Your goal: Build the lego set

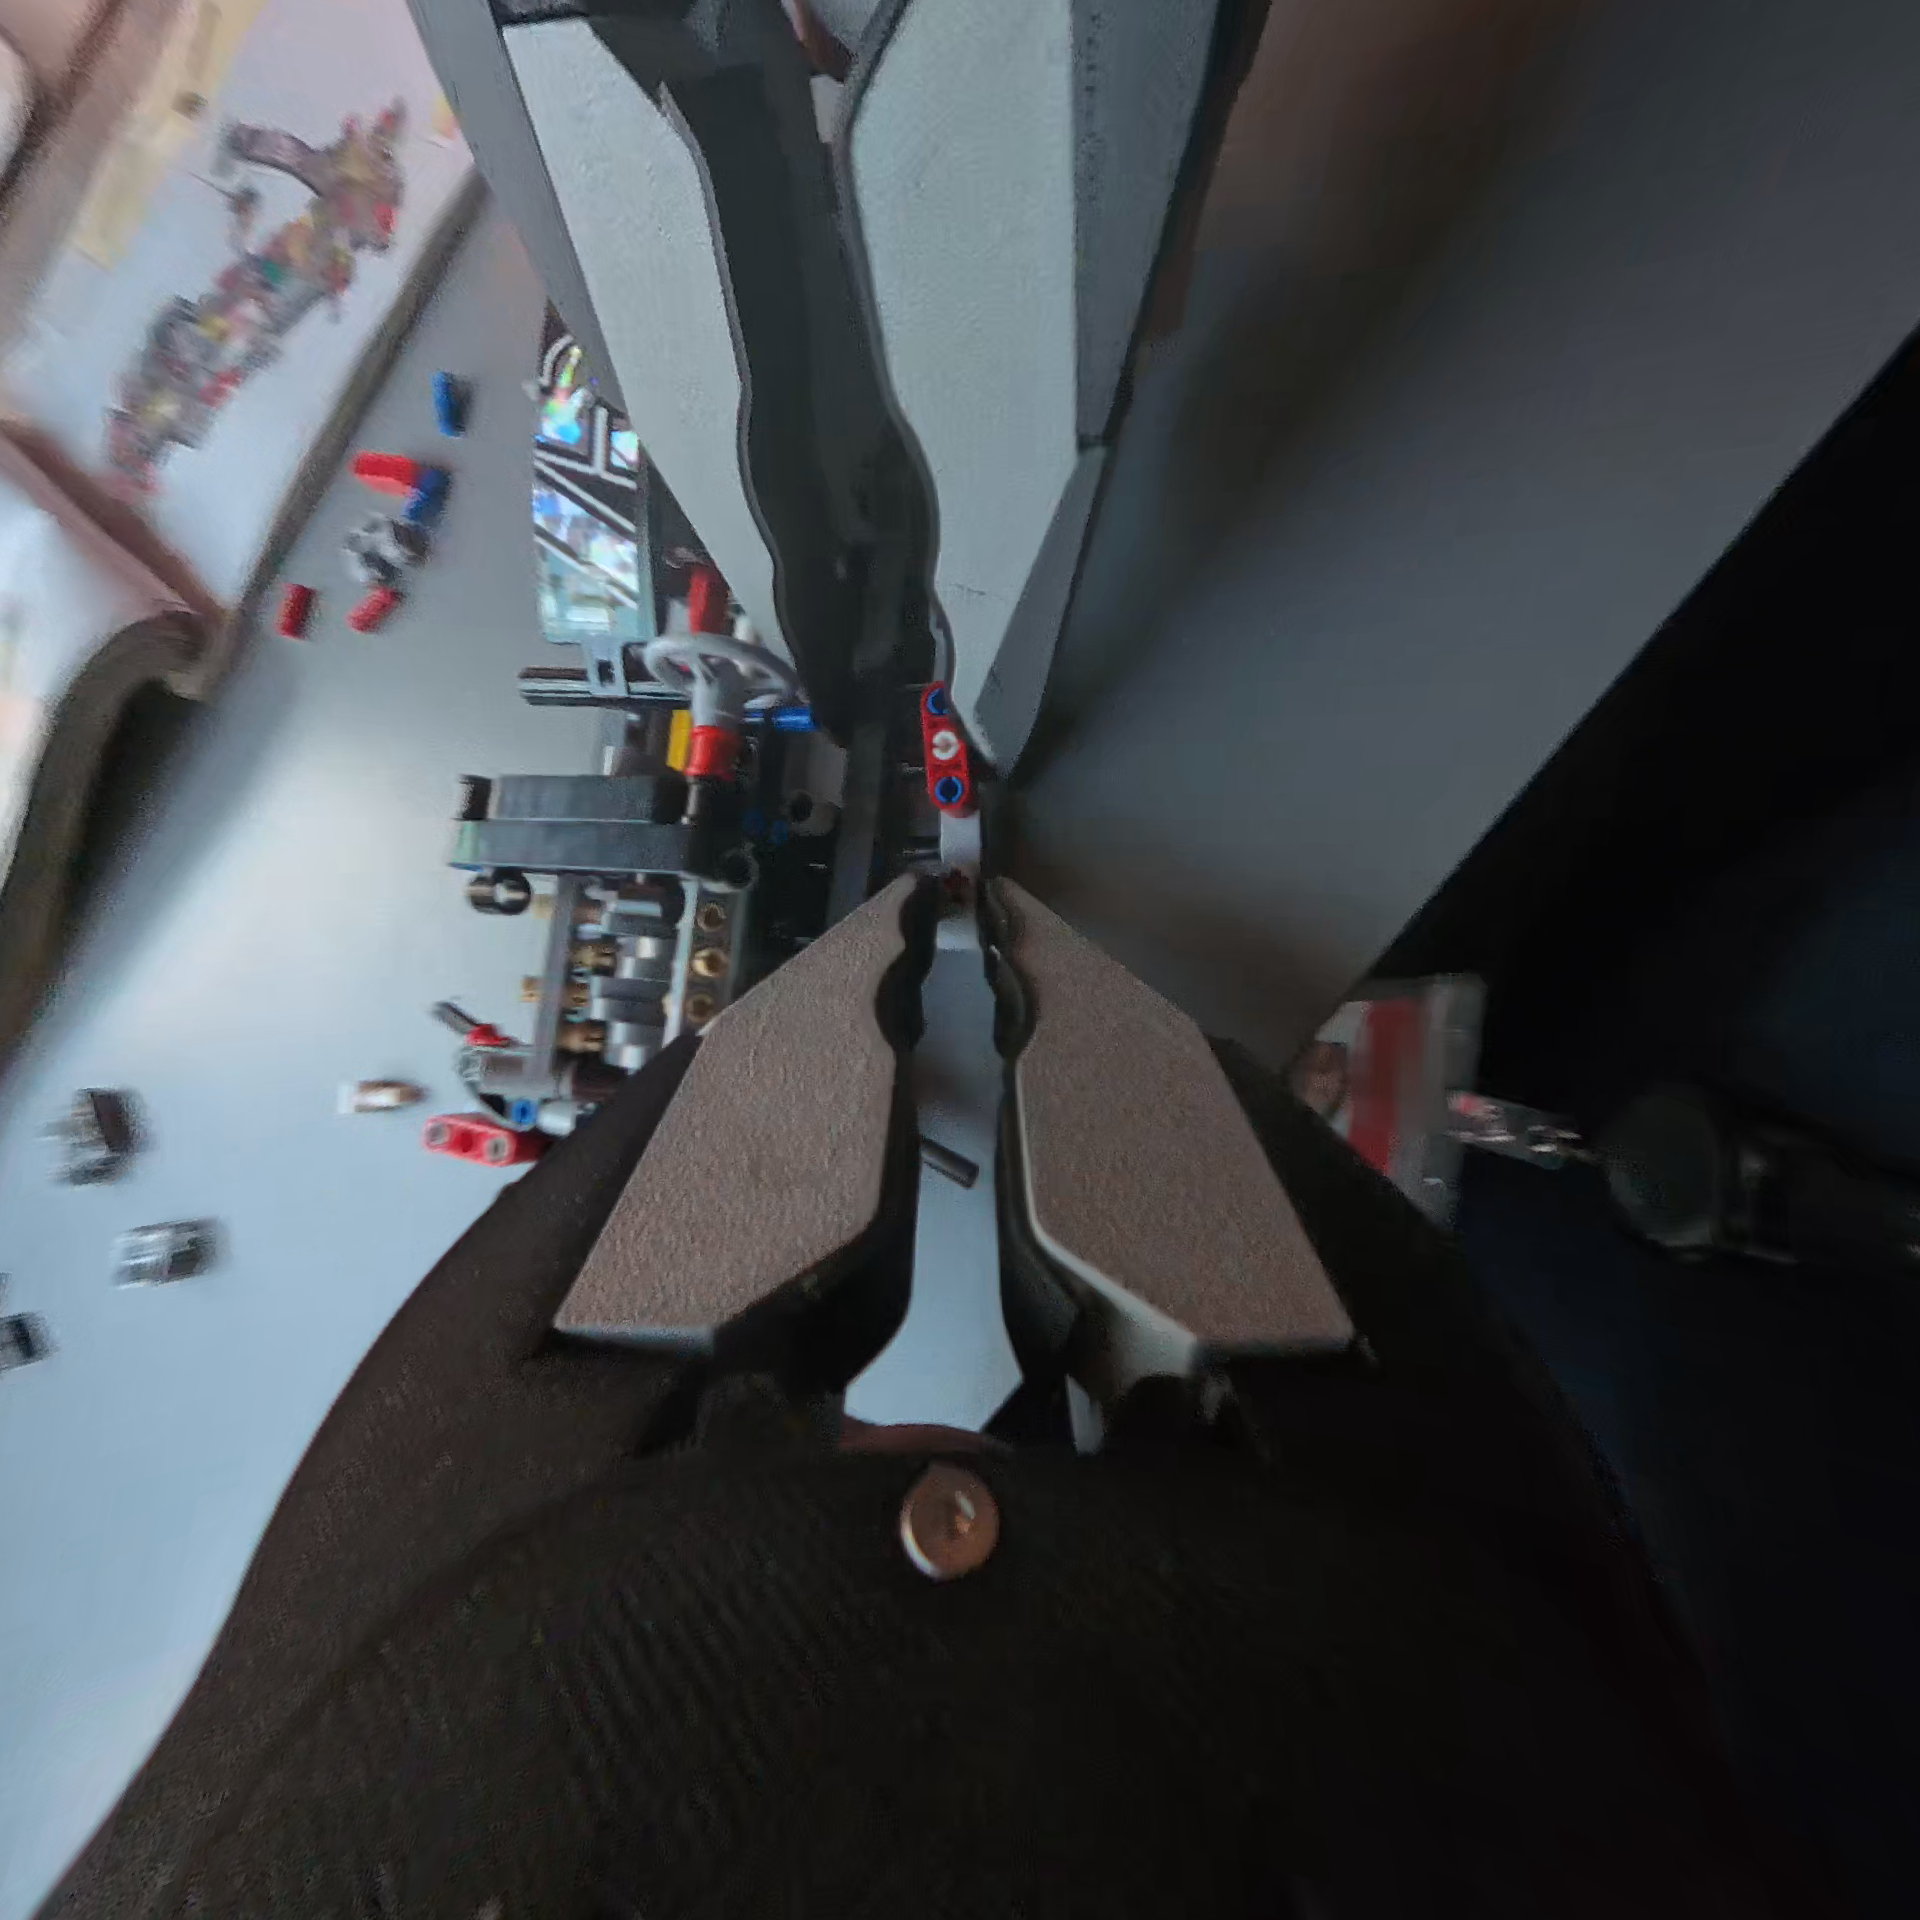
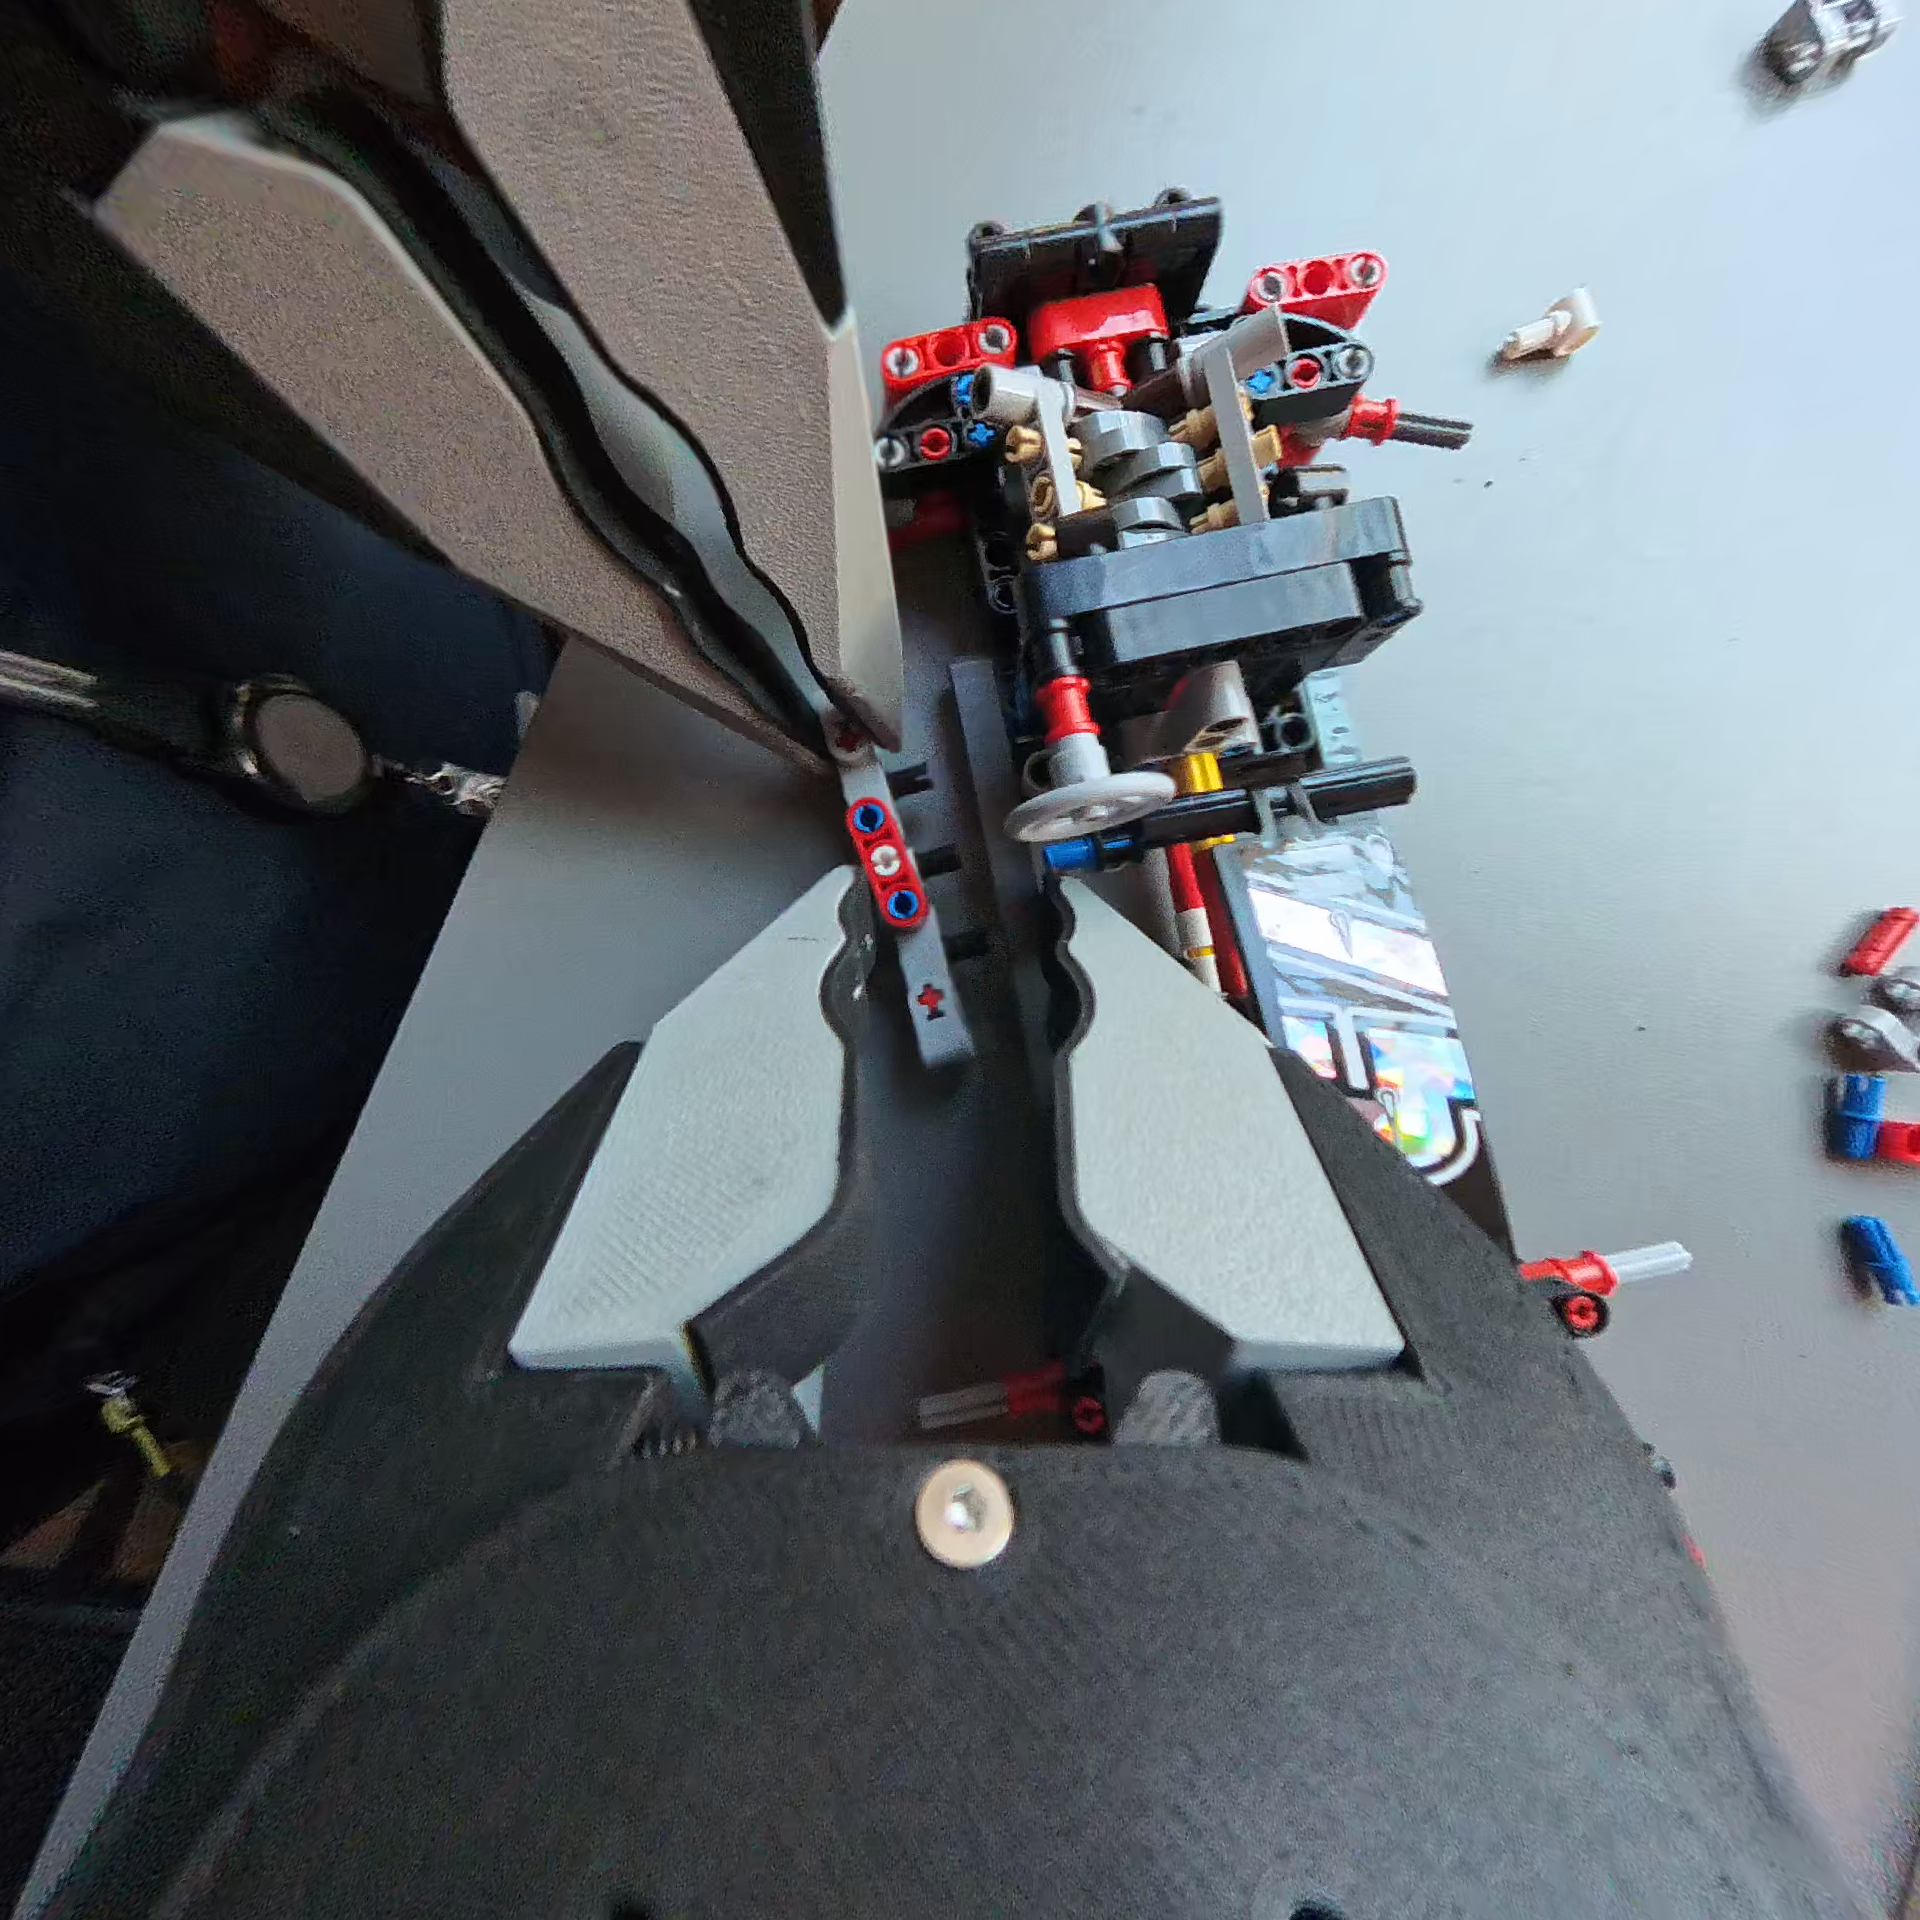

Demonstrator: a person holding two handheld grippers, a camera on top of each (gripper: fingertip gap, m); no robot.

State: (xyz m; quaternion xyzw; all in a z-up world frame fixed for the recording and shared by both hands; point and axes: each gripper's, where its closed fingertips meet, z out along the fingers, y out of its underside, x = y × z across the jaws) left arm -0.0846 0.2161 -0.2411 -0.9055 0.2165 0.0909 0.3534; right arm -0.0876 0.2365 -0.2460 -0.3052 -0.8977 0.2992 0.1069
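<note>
The left tongs point(image 2: 847, 732) pinch the far end of a grey beam point(image 2: 925, 977) on the toy car frame point(image 2: 1216, 592). The right tongs point(image 2: 951, 914) stand apart astride its near end, steadying nothing.

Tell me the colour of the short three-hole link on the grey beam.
Red link, with blue pins in its end holes; clearest in the right wrist view.

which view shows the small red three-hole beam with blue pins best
The right wrist view: the red three-hole beam is sharp and face-on, mounted on a grey beam whose far end the left hand-held gripper pinches. The left wrist view shows the beam smaller and farther off, just beyond the fingertips.
</note>
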